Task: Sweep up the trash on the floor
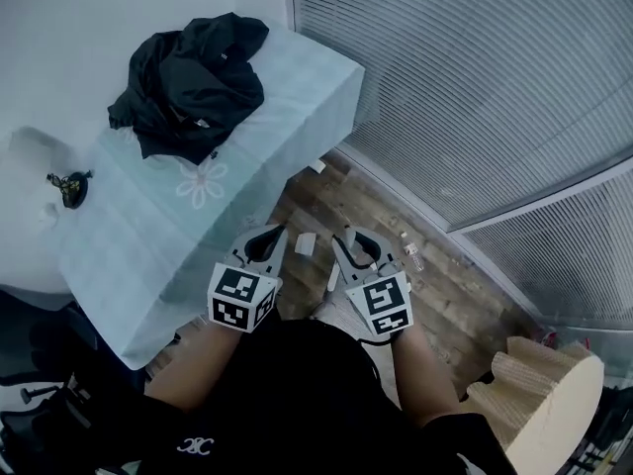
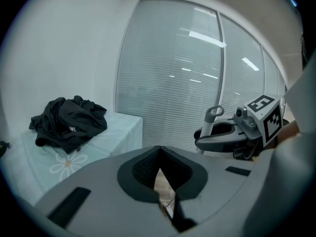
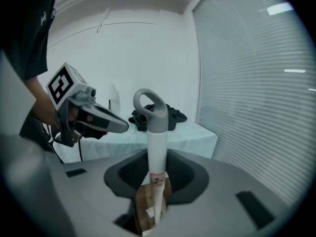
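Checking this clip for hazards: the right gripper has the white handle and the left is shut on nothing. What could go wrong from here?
1. Only the right gripper clamps the handle. The left gripper is shut and empty, so the handle may twist or slip during a sweep.
2. The bottle on the floor could roll away when pushed.
3. Scraps lie close to the tablecloth, which might snag.

The right tool (image 3: 157, 179) seems clamped on an upright white handle (image 3: 157, 149) topped by a grey loop.
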